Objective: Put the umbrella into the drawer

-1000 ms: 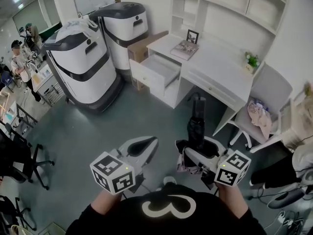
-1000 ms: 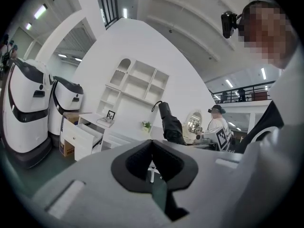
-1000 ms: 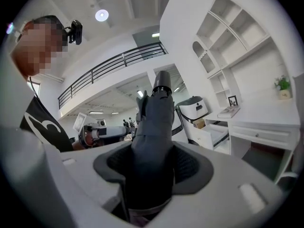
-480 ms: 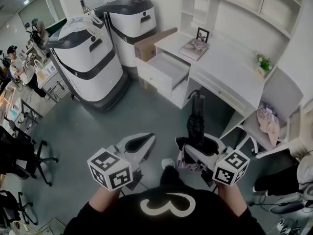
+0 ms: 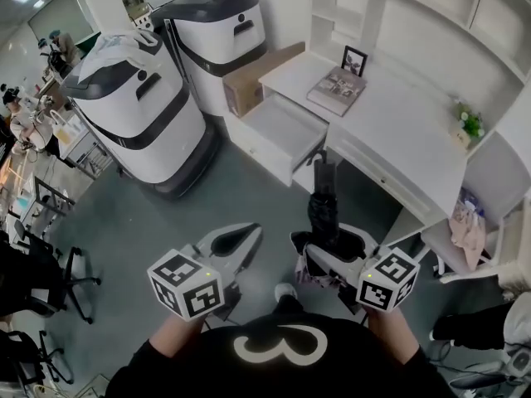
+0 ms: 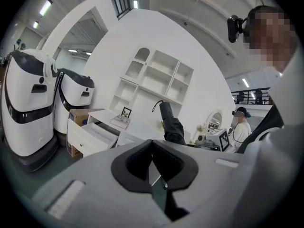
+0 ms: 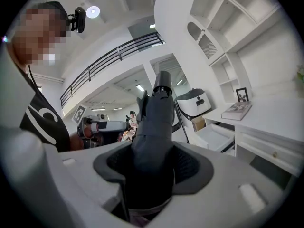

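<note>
Jaws of right gripper (image 7: 152, 171) grip the umbrella (image 7: 156, 122); left gripper (image 6: 152, 148) pinched closed, empty.

Looks like robotics lab or test hall with mock home-study corner built inside.
- 1 o'clock: white desk (image 5: 398, 114) with drawer (image 5: 278, 131) pulled open, white shelf unit (image 5: 415, 15) behind. Picture frame (image 5: 354, 60), book (image 5: 336, 85), small plant (image 5: 471, 125) on top, so homey props.
- 11 o'clock: two big white-and-black machines (image 5: 137, 114) on grey floor (image 5: 166, 230), cardboard box (image 5: 253, 77) beside them.
- 9 o'clock: office chairs (image 5: 41, 276).
- 10 o'clock: people (image 5: 17, 118) at carts.
- Right gripper view: high ceiling, ceiling lamp (image 7: 93, 11), mezzanine railing (image 7: 109, 56), so hall-sized building.
</note>
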